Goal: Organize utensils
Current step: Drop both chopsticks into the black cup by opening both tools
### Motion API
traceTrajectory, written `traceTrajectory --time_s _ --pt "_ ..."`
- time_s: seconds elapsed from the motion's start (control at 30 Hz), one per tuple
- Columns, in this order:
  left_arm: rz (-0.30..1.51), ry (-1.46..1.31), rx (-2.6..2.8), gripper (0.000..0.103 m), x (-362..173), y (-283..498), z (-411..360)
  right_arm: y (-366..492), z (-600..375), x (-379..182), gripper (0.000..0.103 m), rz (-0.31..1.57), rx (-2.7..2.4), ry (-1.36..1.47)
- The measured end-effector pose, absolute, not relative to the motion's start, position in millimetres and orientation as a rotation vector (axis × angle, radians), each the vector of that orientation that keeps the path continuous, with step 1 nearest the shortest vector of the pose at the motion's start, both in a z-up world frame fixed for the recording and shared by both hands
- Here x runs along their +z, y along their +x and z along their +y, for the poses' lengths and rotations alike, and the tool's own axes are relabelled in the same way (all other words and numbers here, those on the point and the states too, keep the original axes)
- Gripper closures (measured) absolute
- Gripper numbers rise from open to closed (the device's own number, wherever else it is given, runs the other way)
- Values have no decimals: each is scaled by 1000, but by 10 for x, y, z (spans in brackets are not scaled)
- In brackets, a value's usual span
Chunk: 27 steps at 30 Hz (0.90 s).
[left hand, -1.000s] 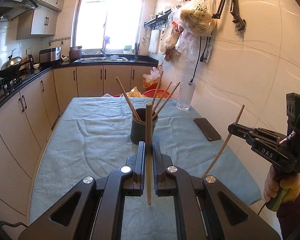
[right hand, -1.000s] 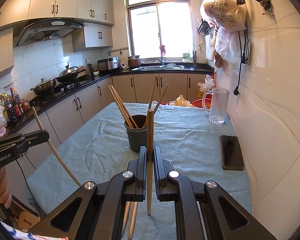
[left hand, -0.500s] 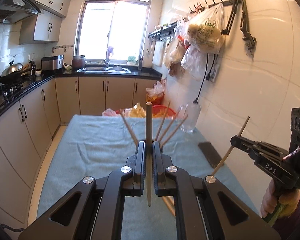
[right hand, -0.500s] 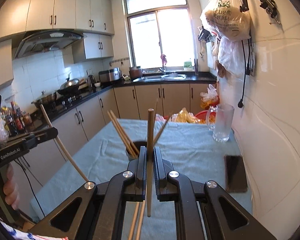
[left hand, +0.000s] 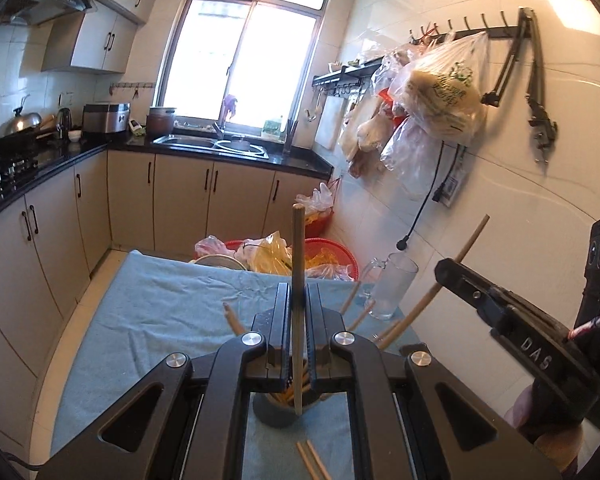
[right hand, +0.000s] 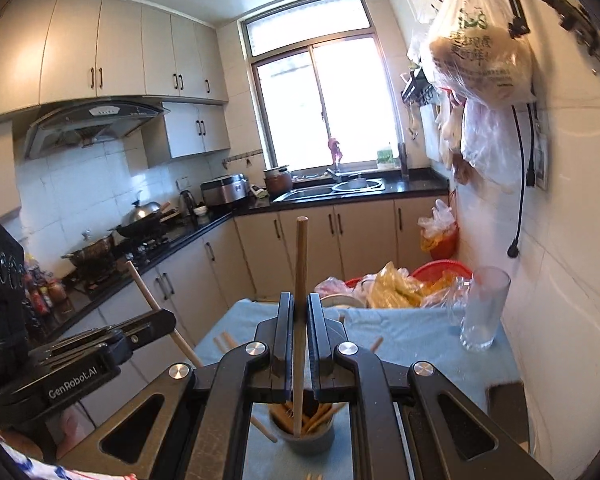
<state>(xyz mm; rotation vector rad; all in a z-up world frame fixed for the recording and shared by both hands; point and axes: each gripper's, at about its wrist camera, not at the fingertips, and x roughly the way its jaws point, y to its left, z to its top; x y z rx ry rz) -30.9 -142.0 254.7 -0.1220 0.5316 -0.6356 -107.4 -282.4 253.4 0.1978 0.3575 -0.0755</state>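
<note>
My left gripper [left hand: 298, 300] is shut on a wooden chopstick [left hand: 298, 264] held upright, its lower tip over the dark round holder [left hand: 278, 414], which holds several chopsticks. My right gripper [right hand: 300, 312] is shut on another upright chopstick [right hand: 301, 280], its tip above the same holder [right hand: 310, 436]. Each gripper shows in the other's view: the right gripper [left hand: 448, 272] with its chopstick [left hand: 448, 280], the left gripper [right hand: 160, 320] with its chopstick [right hand: 156, 308]. Two loose chopsticks [left hand: 312, 460] lie on the cloth near the holder.
The table is covered by a blue-green cloth [left hand: 160, 304]. A glass pitcher [left hand: 392, 290] stands at the far right by the tiled wall. A dark phone [right hand: 508, 404] lies at the right. Red baskets with bags [left hand: 324, 252] sit beyond the table's far edge.
Both grippers have moved forward and up over the holder, each still holding its chopstick upright; the holder now sits beneath the jaws instead of ahead of them.
</note>
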Motion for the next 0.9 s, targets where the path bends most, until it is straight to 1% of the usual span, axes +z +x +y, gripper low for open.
traceTrajectory --time_s 0.2,0.4,0.7,0.77,0.8,0.83,0.9 --pt "574 -118 -620 97 2305 -52 -1573 -684 -2936 2259 96 418 -94 239" --pt "617 -98 -616 97 2107 47 -1649 -448 -2979 1978 96 492 -100 245" --pt "629 -96 -629 96 2106 -45 -1579 -225 -2984 1731 96 566 -86 263" --pt "624 -94 -629 94 2120 -104 -1522 -192 -3004 1703 95 574 -86 268" --pt "622 -94 -628 88 2127 -138 -1486 -172 -3015 1694 95 577 -85 273" --pt "621 -96 -626 81 2132 -160 -1459 -150 -3031 1682 95 581 -84 281" --pt "615 -107 -623 73 2144 -223 -1377 -122 -3061 1666 95 584 -80 302"
